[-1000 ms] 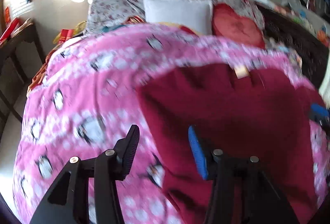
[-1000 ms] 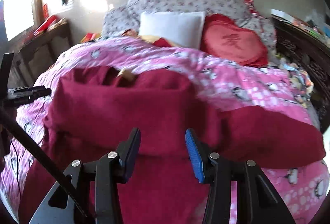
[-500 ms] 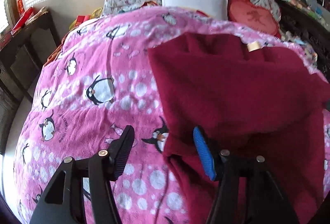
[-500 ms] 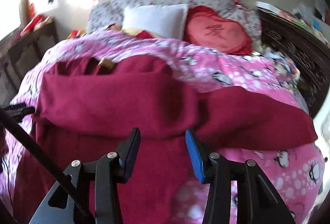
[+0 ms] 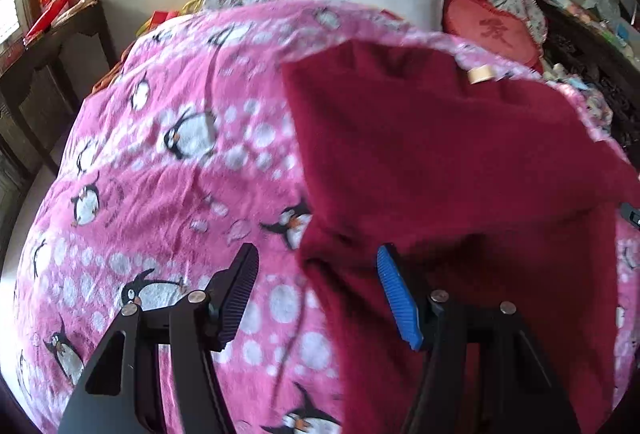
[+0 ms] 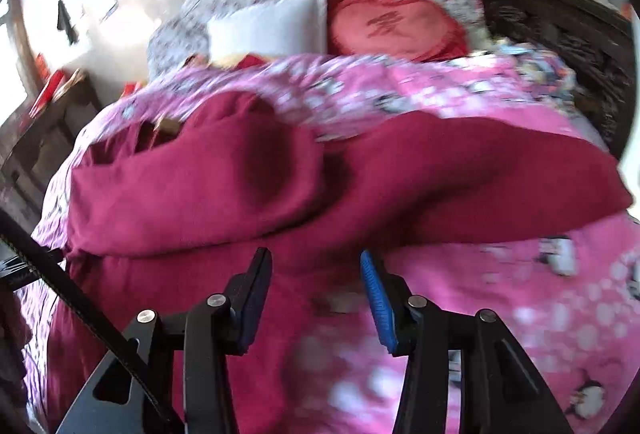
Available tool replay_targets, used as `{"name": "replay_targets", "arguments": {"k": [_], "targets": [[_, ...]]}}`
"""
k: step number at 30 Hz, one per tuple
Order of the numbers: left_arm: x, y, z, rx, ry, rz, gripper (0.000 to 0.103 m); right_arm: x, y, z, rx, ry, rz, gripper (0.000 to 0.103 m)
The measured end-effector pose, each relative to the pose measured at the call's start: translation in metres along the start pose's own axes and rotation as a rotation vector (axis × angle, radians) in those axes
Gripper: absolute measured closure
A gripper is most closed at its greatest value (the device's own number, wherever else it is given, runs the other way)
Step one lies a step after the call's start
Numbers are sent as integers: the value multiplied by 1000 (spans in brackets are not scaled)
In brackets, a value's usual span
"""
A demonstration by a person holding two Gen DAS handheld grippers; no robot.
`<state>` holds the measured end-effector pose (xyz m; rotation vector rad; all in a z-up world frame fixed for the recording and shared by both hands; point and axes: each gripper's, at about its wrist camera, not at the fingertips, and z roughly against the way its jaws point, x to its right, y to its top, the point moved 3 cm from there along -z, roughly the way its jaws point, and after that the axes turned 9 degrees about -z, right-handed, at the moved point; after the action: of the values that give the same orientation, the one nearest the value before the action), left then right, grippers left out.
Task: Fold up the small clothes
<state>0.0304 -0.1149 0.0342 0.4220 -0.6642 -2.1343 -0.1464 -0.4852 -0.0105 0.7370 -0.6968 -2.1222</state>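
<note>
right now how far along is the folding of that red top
Partly done: the dark red garment lies on the penguin blanket with its top part folded down over the body. In hand: nothing; the left claw is open and the right claw is opening over the cloth. Left: further folds, and the spread sleeve.

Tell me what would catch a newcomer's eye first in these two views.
The dark red garment spread across the pink penguin blanket dominates both views. Behind it, at the head of the bed, a red heart cushion sits beside a white pillow.
</note>
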Motion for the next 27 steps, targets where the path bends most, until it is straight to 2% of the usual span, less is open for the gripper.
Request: {"name": "replay_targets", "arguments": {"k": [1,6,11,13,19,22,24,27], "targets": [[4,2,3,11,-10,0,41,10,2,4,8,-16,-17,45],[45,17,11,52,-61,-34,31,54,3,13,-12,-63,-103,44],[78,32,-1,35,-102,-56,30,70,4,14,-15,-80,-127,42],[91,37,-7,27,-122,-68,30,82,5,13,-11,-91,-161,34],[113,38,-27,-10,-131,-104,30,148,8,17,20,-173,-320,34],[116,35,-34,-21,-130,-105,30,195,13,20,56,-138,-474,34],[117,33,-37,-26,-127,-105,30,214,20,18,73,-76,-565,35],[118,33,-38,-25,-129,-101,30,224,34,14,87,-58,-619,35]]}}
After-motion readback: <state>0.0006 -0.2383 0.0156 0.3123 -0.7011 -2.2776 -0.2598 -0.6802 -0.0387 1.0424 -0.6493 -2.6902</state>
